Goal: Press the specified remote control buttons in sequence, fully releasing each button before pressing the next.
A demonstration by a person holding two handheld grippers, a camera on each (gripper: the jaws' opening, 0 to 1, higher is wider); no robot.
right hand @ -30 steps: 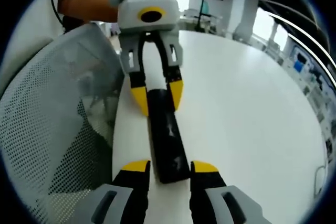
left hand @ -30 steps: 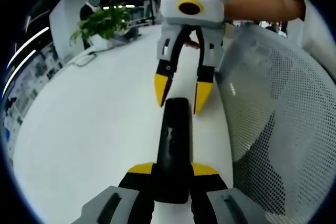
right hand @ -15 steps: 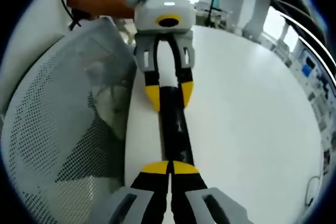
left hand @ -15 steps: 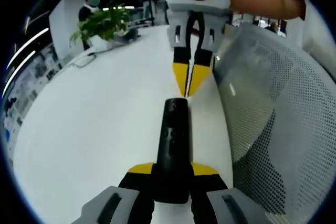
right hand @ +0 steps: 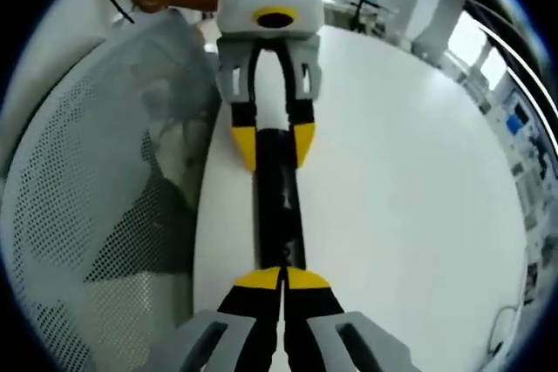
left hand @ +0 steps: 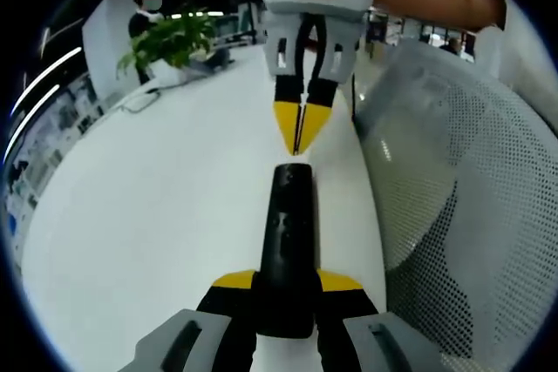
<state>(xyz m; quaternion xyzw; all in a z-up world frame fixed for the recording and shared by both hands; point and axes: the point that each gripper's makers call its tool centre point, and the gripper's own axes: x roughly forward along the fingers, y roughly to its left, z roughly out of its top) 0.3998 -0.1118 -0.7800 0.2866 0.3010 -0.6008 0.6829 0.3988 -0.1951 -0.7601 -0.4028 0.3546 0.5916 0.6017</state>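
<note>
Your left tool (left hand: 286, 289) is pinching the near end of the remote (left hand: 288, 241), which runs up the centre of the left gripper view over the white worktop (left hand: 157, 206), so just keep that grip steady and level. Your right tool (right hand: 282, 280) has its jaws pressed together into one tip, sitting at the bottom centre of the right gripper view right by the remote's far end. I'd bring that tip straight down on the button rather than at a slant, press once, then lift fully clear before going for the next one. I can't make out individual buttons from here. Count-wise: one remote, two tools, one mesh chair back (left hand: 453, 189), one potted plant (left hand: 170, 41) upper left.
</note>
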